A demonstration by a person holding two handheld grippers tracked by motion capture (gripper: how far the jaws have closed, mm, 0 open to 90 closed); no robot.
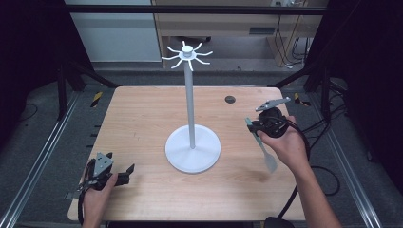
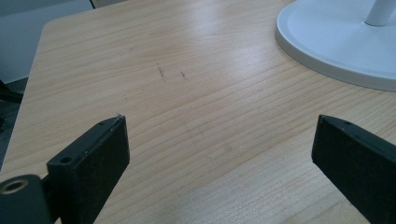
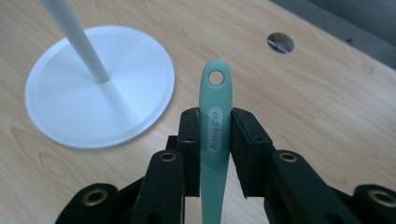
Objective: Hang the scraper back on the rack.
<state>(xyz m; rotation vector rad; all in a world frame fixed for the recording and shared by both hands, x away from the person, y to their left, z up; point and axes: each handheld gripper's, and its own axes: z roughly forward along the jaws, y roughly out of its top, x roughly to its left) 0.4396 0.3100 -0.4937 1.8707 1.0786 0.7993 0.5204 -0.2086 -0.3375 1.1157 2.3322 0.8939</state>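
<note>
L gripper (image 1: 124,172) low at near-left, jaws wide apart; R gripper (image 1: 252,124) raised (hand mid-right), jaws clamped.

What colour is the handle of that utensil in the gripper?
Mint green handle, clearest in the right gripper view.

A light wooden desk (image 1: 142,118) with rounded corners carries a white metal stand with a round base (image 1: 193,149) at its middle; a small dark grommet hole (image 1: 230,99) sits toward the far right.

Mint-green spatula (image 3: 215,126), hanging hole at its handle tip, clamped mid-handle and lifted off the table, pale blade angled downward, right of the white stand (image 1: 192,147).
</note>
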